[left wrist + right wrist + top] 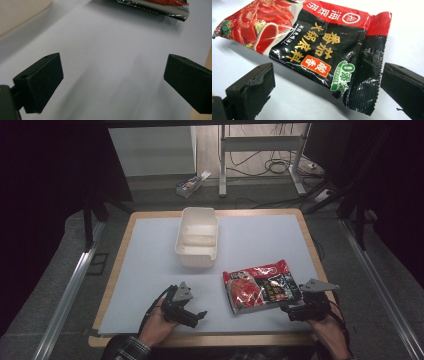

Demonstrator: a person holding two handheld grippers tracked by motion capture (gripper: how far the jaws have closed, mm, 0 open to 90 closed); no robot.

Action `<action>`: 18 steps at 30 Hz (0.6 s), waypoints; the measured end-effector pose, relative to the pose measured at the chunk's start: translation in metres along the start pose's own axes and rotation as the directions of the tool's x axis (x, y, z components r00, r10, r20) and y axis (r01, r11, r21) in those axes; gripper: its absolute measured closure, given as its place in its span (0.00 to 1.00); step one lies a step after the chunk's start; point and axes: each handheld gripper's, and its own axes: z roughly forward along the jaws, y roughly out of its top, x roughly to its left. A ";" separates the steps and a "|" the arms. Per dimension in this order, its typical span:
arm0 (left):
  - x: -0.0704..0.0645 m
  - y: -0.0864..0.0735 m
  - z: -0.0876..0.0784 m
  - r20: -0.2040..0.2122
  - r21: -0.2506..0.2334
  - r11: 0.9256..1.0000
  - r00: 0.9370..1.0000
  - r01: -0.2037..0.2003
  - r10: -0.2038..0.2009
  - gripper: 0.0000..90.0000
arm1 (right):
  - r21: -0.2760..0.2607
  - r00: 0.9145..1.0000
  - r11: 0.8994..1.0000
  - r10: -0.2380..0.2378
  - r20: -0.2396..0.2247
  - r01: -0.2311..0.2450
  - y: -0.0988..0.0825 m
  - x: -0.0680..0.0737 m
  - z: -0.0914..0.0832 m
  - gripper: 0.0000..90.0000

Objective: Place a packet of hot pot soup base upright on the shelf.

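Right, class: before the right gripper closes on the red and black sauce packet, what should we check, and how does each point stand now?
1. Right gripper jaws open wide enough: ok.
2. Sauce packet lying flat on the table, not caught on anything: ok.
3. Packet's crimped end between the jaws: ok, it lies in the gap, nearer one jaw.
4. Left gripper open and apart from the packet: ok.
5. White container empty and upright: ok.
6. Jaws low enough to pinch the thin edge: cannot tell.
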 end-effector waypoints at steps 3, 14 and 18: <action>0.000 0.006 0.004 0.035 -0.024 1.000 0.999 -0.003 0.004 0.02 | -0.008 1.000 1.000 -0.006 0.003 0.006 0.000 0.001 0.000 0.00; 0.002 0.036 0.015 0.101 -0.065 0.998 0.994 -0.025 0.031 0.35 | 0.013 1.000 1.000 -0.007 -0.008 0.007 0.000 0.002 0.005 0.00; 0.003 0.045 0.022 0.115 -0.075 0.996 0.992 -0.049 0.057 0.55 | 0.020 1.000 1.000 -0.004 0.002 0.004 -0.001 0.001 0.006 0.00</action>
